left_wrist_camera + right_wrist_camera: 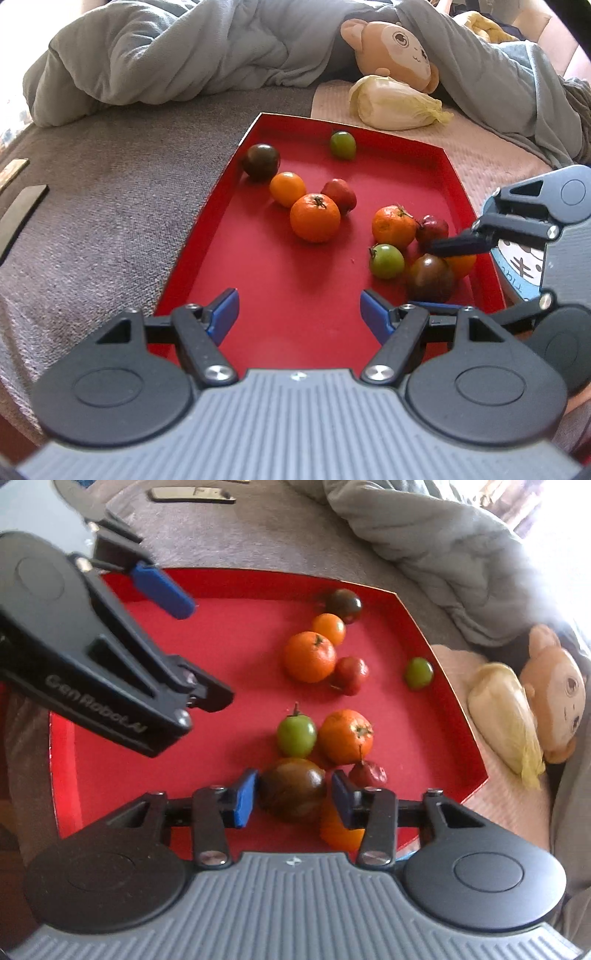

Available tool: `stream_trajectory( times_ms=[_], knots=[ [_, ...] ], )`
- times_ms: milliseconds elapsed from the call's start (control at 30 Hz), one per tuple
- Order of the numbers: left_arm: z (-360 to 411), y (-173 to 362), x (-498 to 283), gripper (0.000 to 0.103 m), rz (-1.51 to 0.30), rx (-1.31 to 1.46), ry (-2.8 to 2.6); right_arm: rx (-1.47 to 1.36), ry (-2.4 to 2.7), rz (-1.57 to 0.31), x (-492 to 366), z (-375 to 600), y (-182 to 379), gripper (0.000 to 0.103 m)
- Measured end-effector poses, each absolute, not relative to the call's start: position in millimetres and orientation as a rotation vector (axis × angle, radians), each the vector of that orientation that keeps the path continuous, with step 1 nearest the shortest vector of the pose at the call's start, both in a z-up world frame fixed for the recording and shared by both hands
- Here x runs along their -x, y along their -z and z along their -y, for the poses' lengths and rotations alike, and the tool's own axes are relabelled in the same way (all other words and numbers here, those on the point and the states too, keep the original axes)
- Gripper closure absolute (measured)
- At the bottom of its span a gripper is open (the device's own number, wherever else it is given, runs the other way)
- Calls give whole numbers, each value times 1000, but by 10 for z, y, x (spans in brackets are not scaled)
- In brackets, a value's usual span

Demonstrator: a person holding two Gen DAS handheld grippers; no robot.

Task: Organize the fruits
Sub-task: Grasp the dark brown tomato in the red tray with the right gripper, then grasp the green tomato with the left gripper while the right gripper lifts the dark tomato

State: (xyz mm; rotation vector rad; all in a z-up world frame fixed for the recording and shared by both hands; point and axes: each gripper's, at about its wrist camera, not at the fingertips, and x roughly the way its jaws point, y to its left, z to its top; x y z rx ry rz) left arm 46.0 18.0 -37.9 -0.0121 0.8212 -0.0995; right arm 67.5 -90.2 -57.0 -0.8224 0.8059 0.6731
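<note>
Between the right gripper (291, 797) pads: glossy brown-green tomato (293, 788).

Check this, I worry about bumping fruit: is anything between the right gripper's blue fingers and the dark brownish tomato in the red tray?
Nothing visible does. The dark brownish-green tomato sits directly between the right gripper's open blue fingers. An orange fruit lies close under the right-hand finger, and a small red fruit beyond it.

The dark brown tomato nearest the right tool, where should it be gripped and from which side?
Grip the dark brown tomato across its widest middle, coming straight in from the near edge of the red tray. It is round and smooth, and the right tool already has a pad on either flank. An orange fruit crowds its right side, so keep the tool's closing gentle.
</note>
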Motion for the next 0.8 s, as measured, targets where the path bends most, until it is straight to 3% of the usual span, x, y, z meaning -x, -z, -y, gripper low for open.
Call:
stream_trajectory(
  times_ms=[400,800],
  knots=[
    [-98,379,-442,29,-811,-2,134,590,-686,-945,-578,1116,160,59],
    [308,452,-690,29,-804,-67,216,499,-654,-910,-435,1539,4,59]
  ],
)
